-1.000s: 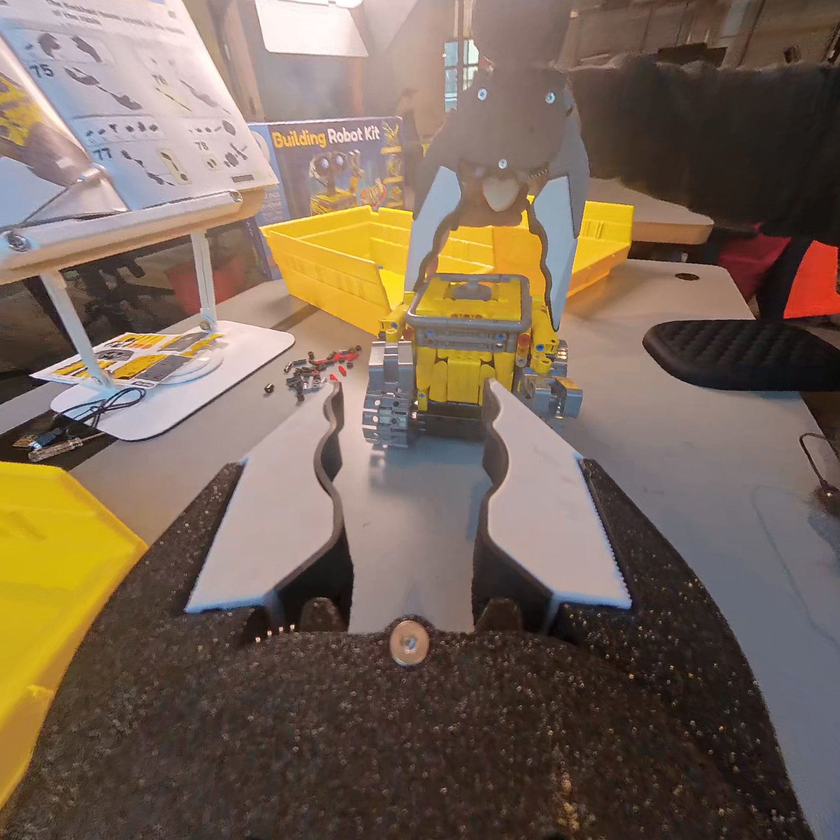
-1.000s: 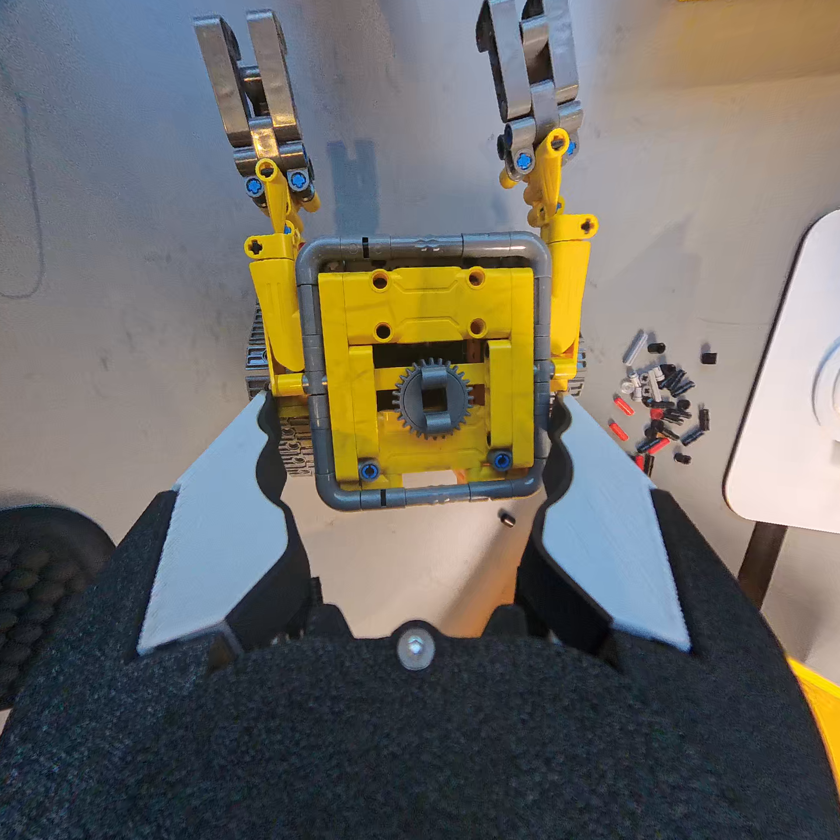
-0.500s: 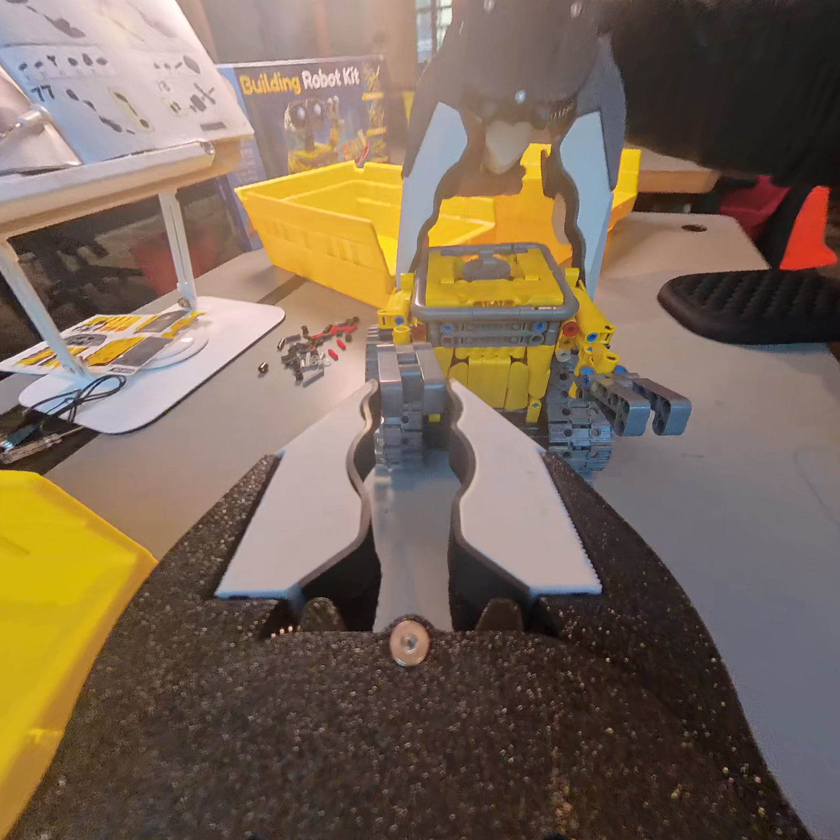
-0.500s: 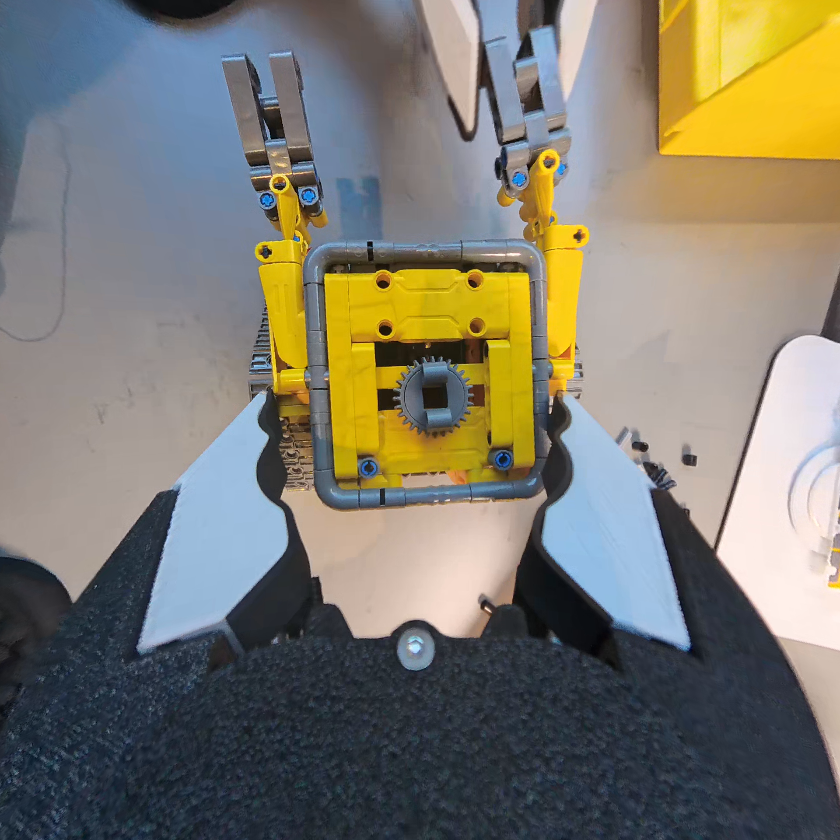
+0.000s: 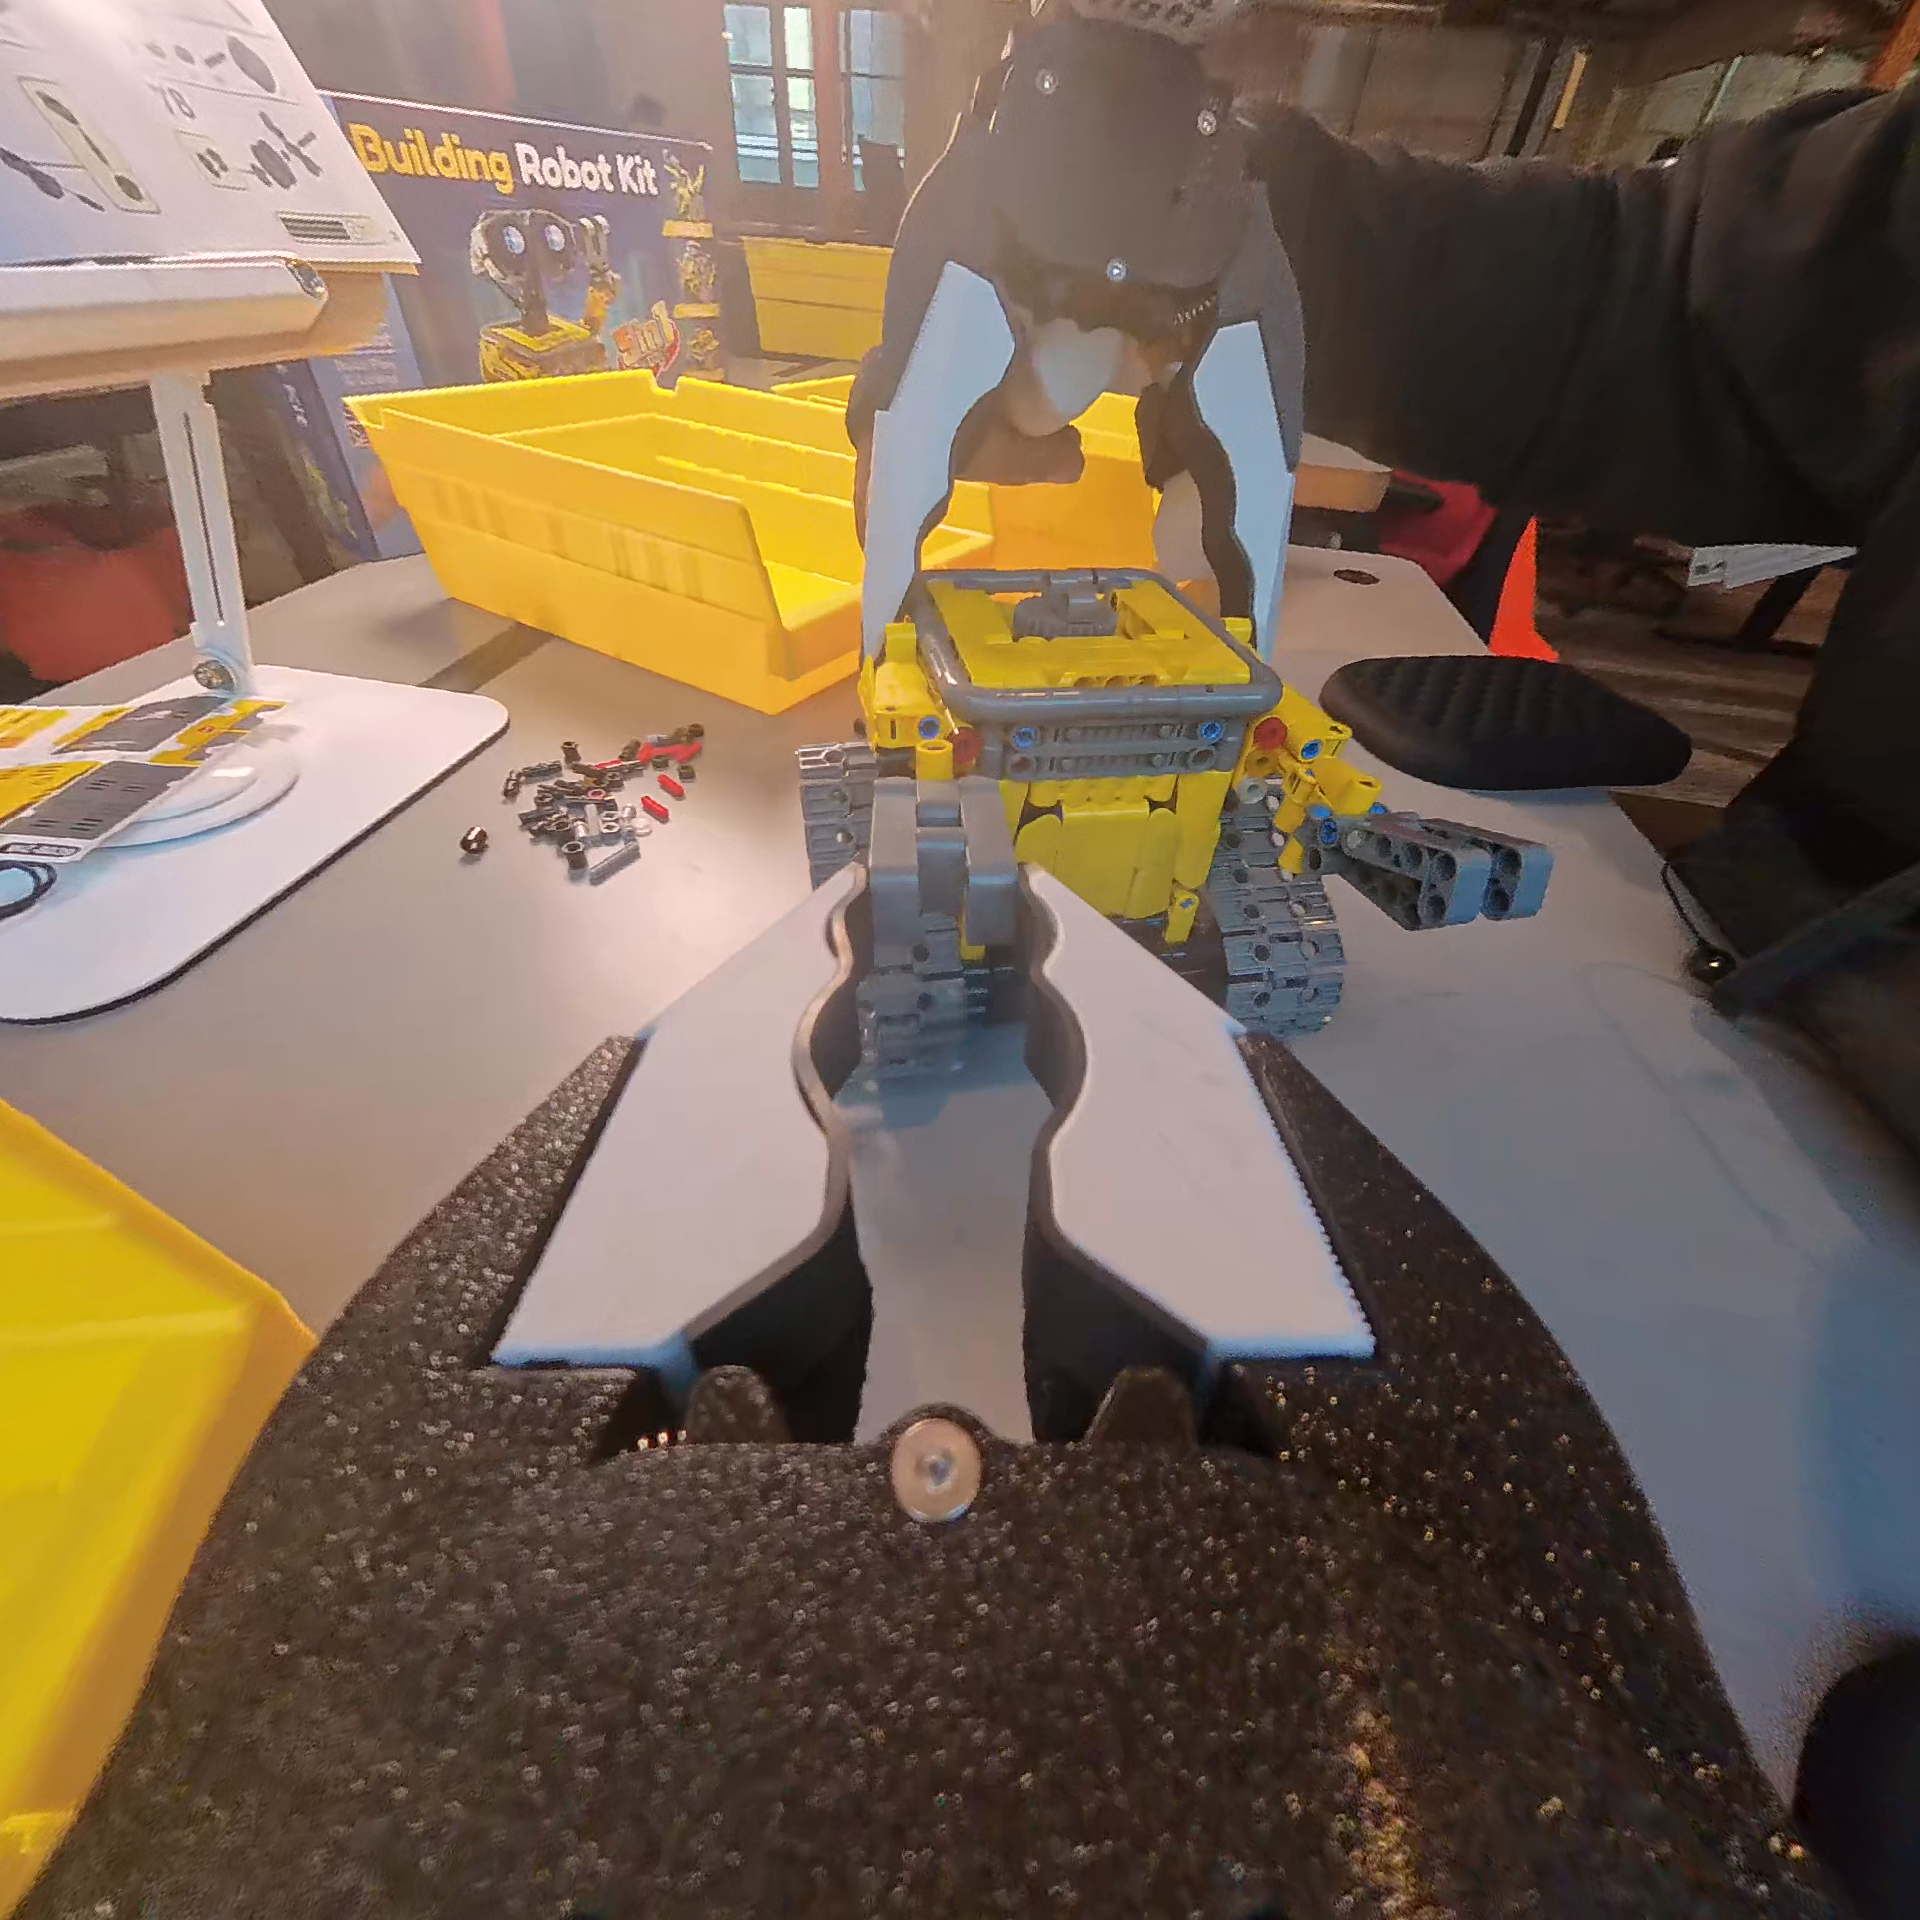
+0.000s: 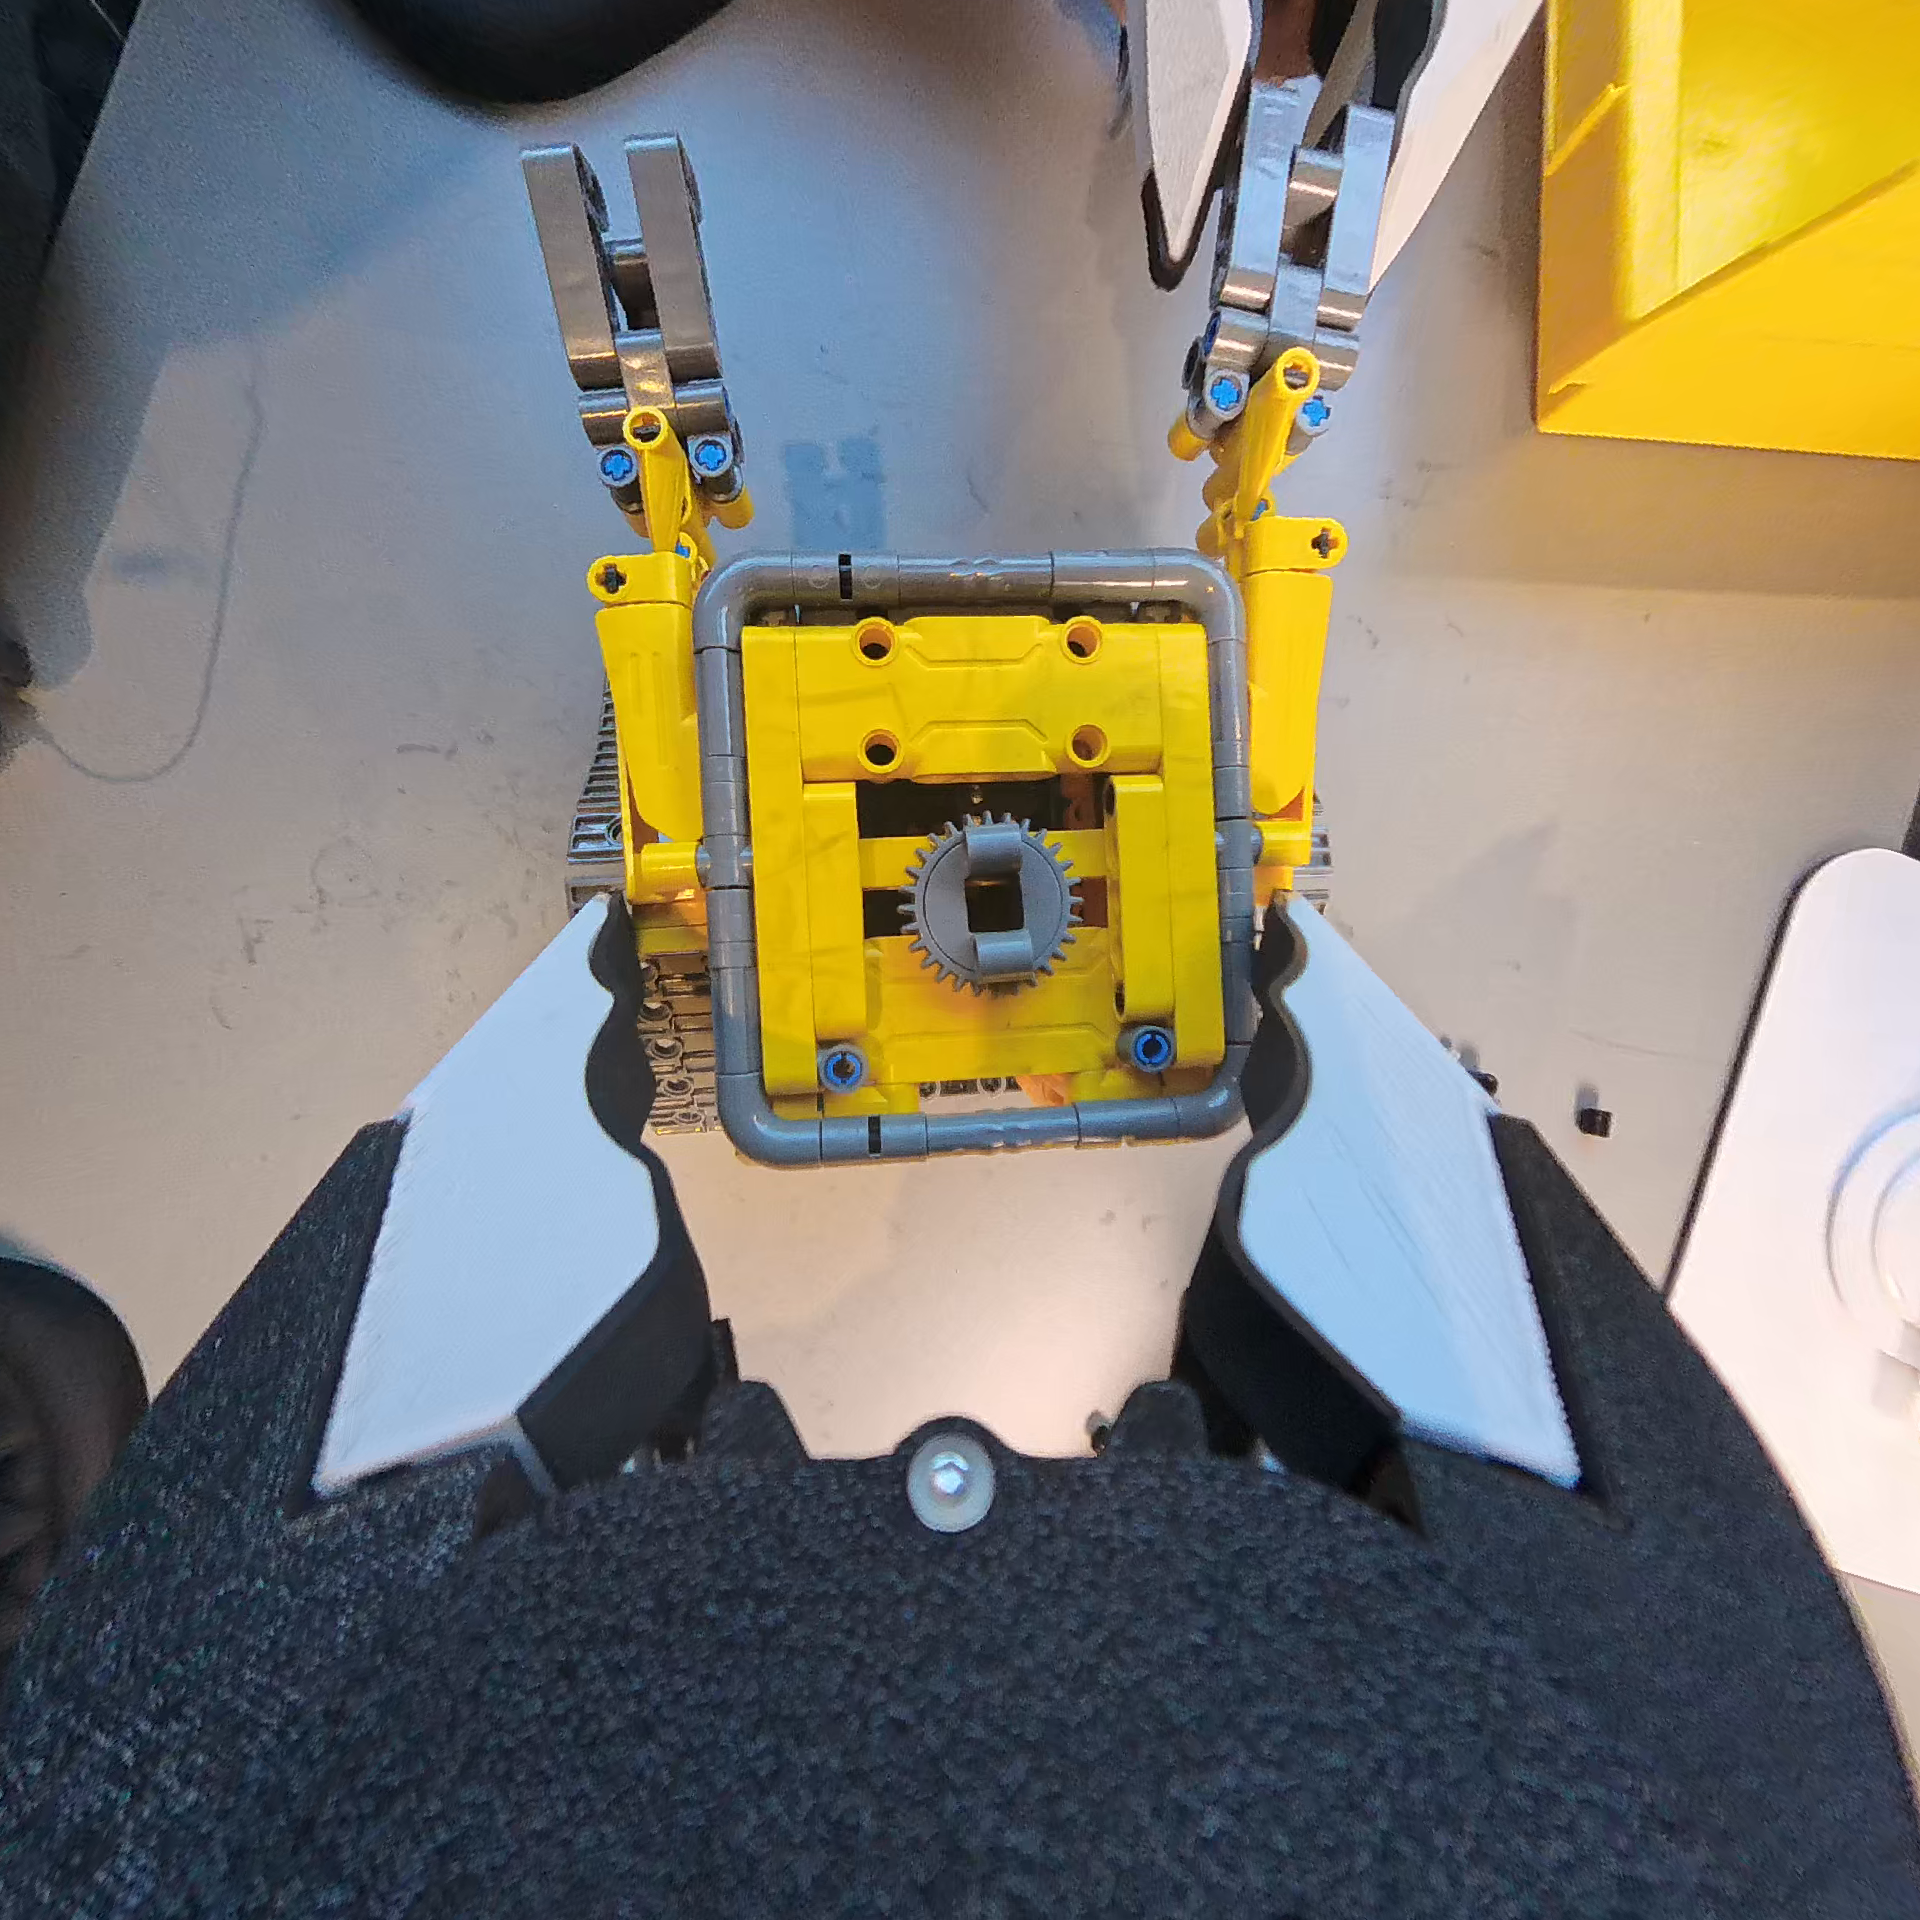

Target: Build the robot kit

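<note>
The left gripper [image 5: 940, 904] has its jaws pinching the grey forearm [image 5: 943, 862] of the yellow brick-built robot model [image 5: 1081, 769], which stands on its grey tracks on the tabletop [image 5: 436, 997]. The right gripper [image 6: 940, 914] comes down from above, jaws spread wide to either side of the model's body, tips touching or just beside its flanks at 9 and 3 o'clock; real pressure cannot be told. Whatever is done with that arm, I judge it goes best with the body steadied squarely and the forearm moved gently about its joint, since pinned links pop apart easily. At 10 o'clock of the model lies a heap of small loose pins [image 5: 592, 790]; beyond, at 11 o'clock, yellow bins [image 5: 623, 540].
</note>
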Motion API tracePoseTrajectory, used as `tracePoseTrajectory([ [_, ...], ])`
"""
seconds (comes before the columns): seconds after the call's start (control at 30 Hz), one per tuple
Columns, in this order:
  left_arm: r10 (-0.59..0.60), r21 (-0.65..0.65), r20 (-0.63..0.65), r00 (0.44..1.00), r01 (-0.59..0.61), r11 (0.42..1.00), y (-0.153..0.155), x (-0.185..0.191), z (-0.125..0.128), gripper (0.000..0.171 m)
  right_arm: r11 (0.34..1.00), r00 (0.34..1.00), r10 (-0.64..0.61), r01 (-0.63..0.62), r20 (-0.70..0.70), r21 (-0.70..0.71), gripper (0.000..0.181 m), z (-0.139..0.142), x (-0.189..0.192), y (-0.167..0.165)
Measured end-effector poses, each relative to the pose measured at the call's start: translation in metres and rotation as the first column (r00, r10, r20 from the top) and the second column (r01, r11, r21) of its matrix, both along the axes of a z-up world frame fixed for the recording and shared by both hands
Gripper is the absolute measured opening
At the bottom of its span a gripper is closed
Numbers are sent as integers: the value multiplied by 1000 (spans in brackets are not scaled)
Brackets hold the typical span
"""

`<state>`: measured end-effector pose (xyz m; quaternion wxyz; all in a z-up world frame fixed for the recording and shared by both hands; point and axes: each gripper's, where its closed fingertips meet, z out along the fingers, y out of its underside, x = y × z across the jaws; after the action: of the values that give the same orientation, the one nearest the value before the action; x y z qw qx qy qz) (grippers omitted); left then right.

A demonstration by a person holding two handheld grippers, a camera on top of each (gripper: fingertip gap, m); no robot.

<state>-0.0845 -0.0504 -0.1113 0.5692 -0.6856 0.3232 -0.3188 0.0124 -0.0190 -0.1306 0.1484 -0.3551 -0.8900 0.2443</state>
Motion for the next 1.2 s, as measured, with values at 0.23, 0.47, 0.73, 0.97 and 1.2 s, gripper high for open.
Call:
tracePoseTrajectory([
  [0.23,90,-55,-14,996,-90,994,2,-15,-1,49,999,999,-38,38,-10,-4,117,0,-6,2],
  [0.47,341,18,-46,939,-341,940,-4,-47,32,55,996,996,-85,84,-31,-17,116,1,-23,13],
  [0.73,570,43,-46,820,-569,821,5,-71,37,51,994,993,-108,108,-40,-12,116,1,-64,36],
  [0.97,649,45,-23,761,-648,761,15,-86,24,51,994,993,-112,110,-50,-27,117,1,-89,49],
  [1.2,675,39,-14,737,-674,737,17,-95,17,51,993,985,-120,119,-123,-9,115,5,-96,50],
])
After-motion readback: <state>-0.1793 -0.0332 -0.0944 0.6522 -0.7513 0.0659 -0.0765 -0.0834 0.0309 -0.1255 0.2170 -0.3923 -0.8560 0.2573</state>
